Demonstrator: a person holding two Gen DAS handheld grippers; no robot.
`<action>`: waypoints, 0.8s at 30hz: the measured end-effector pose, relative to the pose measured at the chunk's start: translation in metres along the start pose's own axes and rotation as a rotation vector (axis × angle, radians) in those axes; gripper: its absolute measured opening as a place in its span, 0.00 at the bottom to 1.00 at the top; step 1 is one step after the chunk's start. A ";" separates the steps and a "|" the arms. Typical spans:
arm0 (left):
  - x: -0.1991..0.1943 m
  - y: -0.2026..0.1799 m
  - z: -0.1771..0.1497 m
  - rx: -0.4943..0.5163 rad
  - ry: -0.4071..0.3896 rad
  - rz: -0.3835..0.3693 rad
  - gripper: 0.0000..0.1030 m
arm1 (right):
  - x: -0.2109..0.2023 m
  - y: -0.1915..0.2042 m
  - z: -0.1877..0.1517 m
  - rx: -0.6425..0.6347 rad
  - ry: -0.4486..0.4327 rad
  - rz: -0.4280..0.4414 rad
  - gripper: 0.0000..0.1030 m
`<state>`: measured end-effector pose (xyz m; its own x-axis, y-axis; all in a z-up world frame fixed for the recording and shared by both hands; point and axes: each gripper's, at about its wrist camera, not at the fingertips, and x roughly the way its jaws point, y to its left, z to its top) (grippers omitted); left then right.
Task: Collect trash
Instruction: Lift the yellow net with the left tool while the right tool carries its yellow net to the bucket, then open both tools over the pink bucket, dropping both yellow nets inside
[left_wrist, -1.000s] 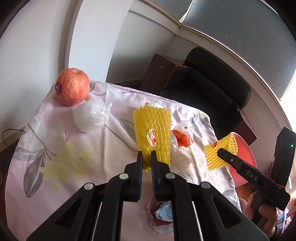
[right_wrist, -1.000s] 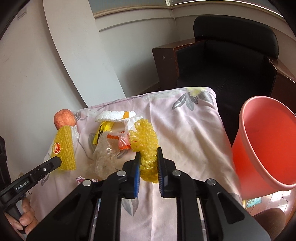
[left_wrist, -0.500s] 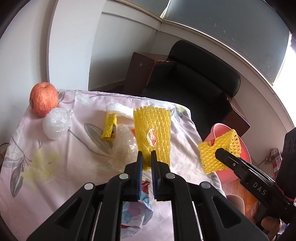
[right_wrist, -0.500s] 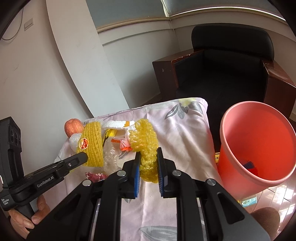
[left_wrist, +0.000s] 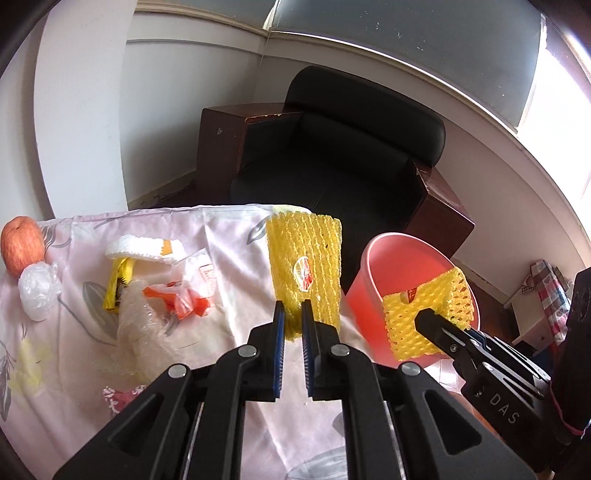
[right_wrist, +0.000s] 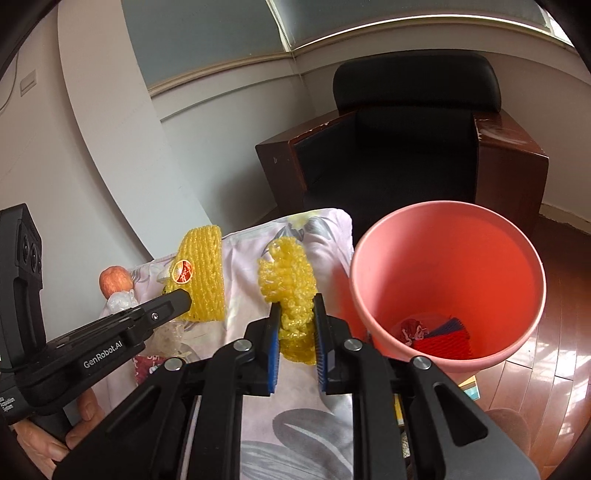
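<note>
- Trash is in both grippers now: the left gripper is closed on a flat yellow foam net with a round sticker, and the right gripper is closed on a crumpled yellow foam net. Both pairs of jaws stand narrow, with the foam pressed between the blue pads.
- One second ago both nets hung low over the middle of the tablecloth. Now, in the left wrist view, the flat net stands at the centre of the frame, over the far right edge of the cloth, and the pink bin shows just right of it.
- In the right wrist view the bin filled only the right edge before; now its whole mouth is seen at the centre right, with some red trash at the bottom (a red net and a crumpled wrapper, I think).
- From this I judge that both hands are carrying their nets toward the bin, and the drop is the next step. The crumpled net looks nearer to the rim than the flat one.
- More trash is left on the cloth at the left of the left wrist view: an orange wrapper, a clear plastic film, a yellow packet and a white foam net.
- An apple at the far left edge is probably not trash.
</note>
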<state>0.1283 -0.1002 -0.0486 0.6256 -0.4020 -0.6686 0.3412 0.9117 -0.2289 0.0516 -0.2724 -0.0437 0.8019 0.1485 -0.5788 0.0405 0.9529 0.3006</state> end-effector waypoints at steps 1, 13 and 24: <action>0.003 -0.005 0.002 0.008 0.002 -0.004 0.08 | -0.001 -0.005 0.001 0.005 -0.005 -0.011 0.16; 0.042 -0.078 0.008 0.142 0.037 -0.043 0.08 | -0.010 -0.074 0.014 0.076 -0.051 -0.149 0.16; 0.079 -0.123 0.004 0.225 0.087 -0.065 0.08 | -0.009 -0.116 0.010 0.125 -0.038 -0.211 0.16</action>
<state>0.1383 -0.2447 -0.0709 0.5380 -0.4415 -0.7181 0.5327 0.8383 -0.1164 0.0452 -0.3873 -0.0656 0.7894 -0.0624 -0.6107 0.2809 0.9213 0.2689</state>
